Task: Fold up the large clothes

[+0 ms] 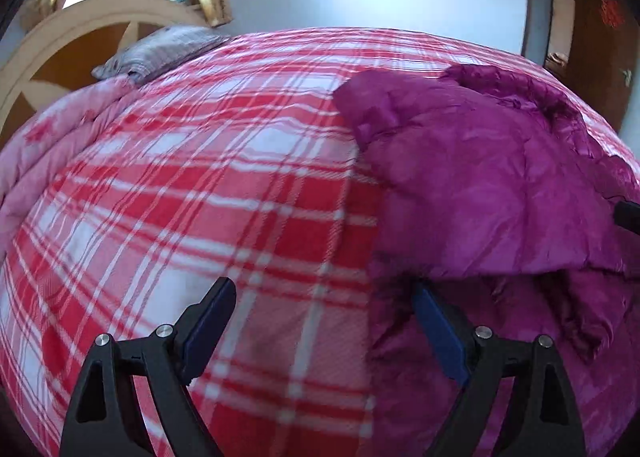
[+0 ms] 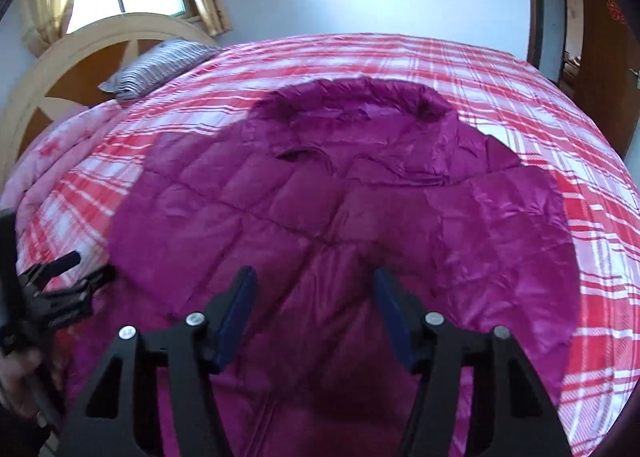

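A magenta quilted down jacket [image 2: 320,193] lies flat on the red-and-white plaid bed cover [image 2: 520,97], collar at the far end and padded side panels laid inward over its body. My right gripper [image 2: 314,275] hovers open over the jacket's lower middle, nothing between its blue pads. My left gripper [image 1: 322,289] is open wide above the plaid cover [image 1: 200,185], at the left edge of the jacket [image 1: 480,185], its right fingertip close under a folded flap. The left gripper [image 2: 60,281] also shows at the right wrist view's left edge, held by a hand.
A striped pillow [image 1: 160,51] rests against the curved wooden headboard [image 1: 60,41] at the far left. A pink folded quilt [image 1: 48,153] runs along the bed's left side. A window with curtains is behind, and a wooden door [image 2: 600,77] stands at the right.
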The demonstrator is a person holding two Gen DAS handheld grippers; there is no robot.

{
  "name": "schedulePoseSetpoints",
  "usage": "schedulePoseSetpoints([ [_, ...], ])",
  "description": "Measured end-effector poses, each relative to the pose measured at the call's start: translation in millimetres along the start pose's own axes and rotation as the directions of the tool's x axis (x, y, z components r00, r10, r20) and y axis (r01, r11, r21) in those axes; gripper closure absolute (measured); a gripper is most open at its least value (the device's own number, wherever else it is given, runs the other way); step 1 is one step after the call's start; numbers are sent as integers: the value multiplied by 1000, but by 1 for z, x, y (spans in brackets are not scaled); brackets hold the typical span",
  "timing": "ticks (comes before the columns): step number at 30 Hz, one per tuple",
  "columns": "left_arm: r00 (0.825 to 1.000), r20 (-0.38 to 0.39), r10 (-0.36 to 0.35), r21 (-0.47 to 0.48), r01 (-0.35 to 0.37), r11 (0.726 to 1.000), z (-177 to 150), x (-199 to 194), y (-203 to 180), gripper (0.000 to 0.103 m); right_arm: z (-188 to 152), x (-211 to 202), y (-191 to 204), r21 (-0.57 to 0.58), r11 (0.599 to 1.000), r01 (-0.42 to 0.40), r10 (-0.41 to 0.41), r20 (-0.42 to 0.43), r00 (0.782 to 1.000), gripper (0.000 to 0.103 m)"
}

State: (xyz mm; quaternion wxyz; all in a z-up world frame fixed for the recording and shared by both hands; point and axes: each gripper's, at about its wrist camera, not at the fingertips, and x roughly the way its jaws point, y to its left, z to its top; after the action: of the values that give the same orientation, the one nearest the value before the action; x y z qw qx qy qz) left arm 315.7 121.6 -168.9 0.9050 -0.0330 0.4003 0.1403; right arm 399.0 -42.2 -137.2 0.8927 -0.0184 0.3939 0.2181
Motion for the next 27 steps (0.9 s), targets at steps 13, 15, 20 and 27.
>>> schedulePoseSetpoints([
  [13, 962, 59, 265, -43, -263, 964, 37, 21, -19, 4, -20, 11, 8, -73, 996, 55, -53, 28, 998, 32],
  [15, 980, -2, 199, -181, -196, 964, 27, 22, 9, 2, -20, 13, 6, -71, 996, 46, -45, 18, 999, 32],
  [20, 999, -45, 7, -309, -21, 951, 1, 7, 37, 2, -23, 13, 0, -56, 998, 12, -12, 12, 1000, 32],
  [27, 988, 148, 43, -255, -4, 967, 13, -52, 39, 2, -25, 14, 0, -59, 998, 17, -17, 7, 1000, 29],
])
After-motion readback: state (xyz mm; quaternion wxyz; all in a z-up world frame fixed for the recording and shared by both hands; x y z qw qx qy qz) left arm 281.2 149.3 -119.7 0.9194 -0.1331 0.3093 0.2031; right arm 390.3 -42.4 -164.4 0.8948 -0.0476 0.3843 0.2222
